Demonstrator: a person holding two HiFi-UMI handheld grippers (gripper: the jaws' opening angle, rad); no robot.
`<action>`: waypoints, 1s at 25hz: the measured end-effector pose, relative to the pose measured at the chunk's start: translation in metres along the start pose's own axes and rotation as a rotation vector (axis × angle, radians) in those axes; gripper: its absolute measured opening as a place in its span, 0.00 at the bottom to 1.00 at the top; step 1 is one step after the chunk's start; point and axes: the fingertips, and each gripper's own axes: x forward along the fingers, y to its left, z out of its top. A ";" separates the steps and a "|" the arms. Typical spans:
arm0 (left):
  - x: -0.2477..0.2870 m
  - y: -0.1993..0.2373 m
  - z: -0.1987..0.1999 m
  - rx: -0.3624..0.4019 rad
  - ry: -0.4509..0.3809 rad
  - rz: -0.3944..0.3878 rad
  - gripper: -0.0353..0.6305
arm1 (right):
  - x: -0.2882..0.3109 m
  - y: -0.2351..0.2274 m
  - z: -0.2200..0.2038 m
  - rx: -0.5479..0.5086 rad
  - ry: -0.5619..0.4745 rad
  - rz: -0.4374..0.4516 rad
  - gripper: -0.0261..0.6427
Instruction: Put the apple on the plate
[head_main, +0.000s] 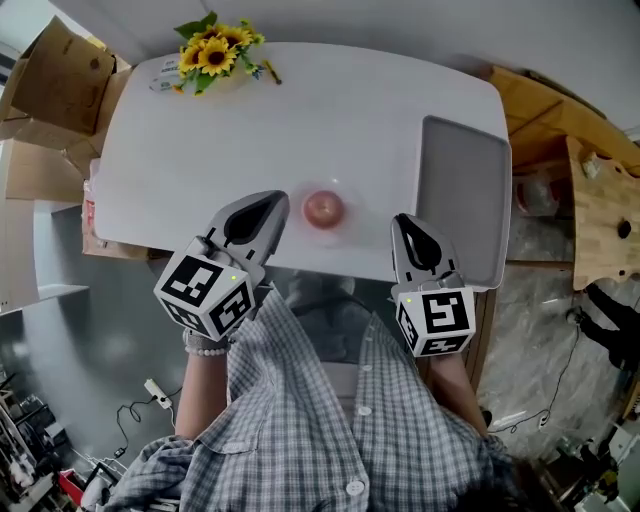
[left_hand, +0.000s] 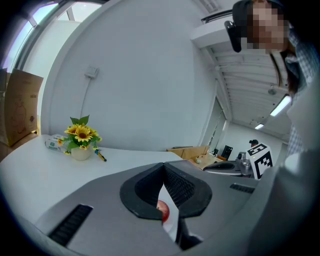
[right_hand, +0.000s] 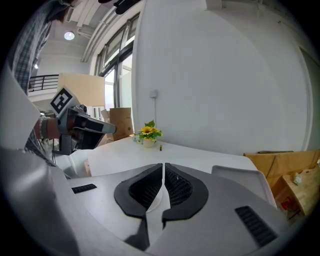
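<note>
1. A white desk (head_main: 200, 150) with rounded corners fills the upper middle of the head view.
2. A grey tray (head_main: 465, 190) lies on the right end of the desk, with nothing in it.
3. Brown cardboard boxes (head_main: 55, 70) stand beside the left end of the desk.
4. A person in a checked shirt (head_main: 300, 420) stands at the near edge and holds 2 tongs, 1 in each hand.
5. The left tongs (head_main: 280, 200) are over the near edge of the desk, just left of the apple. The jaws are together and hold nothing. In the left gripper view the apple shows through the narrow slit below their tips.
6. The right tongs (head_main: 402, 220) are to the right of the apple, near the left side of the tray. The jaws are also pressed together and empty.
7. A small pot of sunflowers (head_main: 215, 50) stands at the far left of the desk.
8. A small white plate (head_main: 343, 228) lies near the front edge, between the 2 tongs.
9. The red apple (head_main: 323, 208) sits on this plate, and neither tongs touch it.
10. A thin pen (head_main: 270, 72) lies just beside the sunflowers.
</note>
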 end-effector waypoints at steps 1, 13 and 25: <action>0.002 0.004 -0.002 -0.007 0.008 0.001 0.07 | 0.004 0.001 -0.001 0.002 0.008 0.002 0.08; 0.029 0.042 -0.049 -0.103 0.171 -0.040 0.07 | 0.049 0.011 -0.038 0.083 0.169 -0.005 0.08; 0.045 0.072 -0.106 -0.175 0.343 -0.029 0.07 | 0.076 0.016 -0.085 0.300 0.317 0.018 0.08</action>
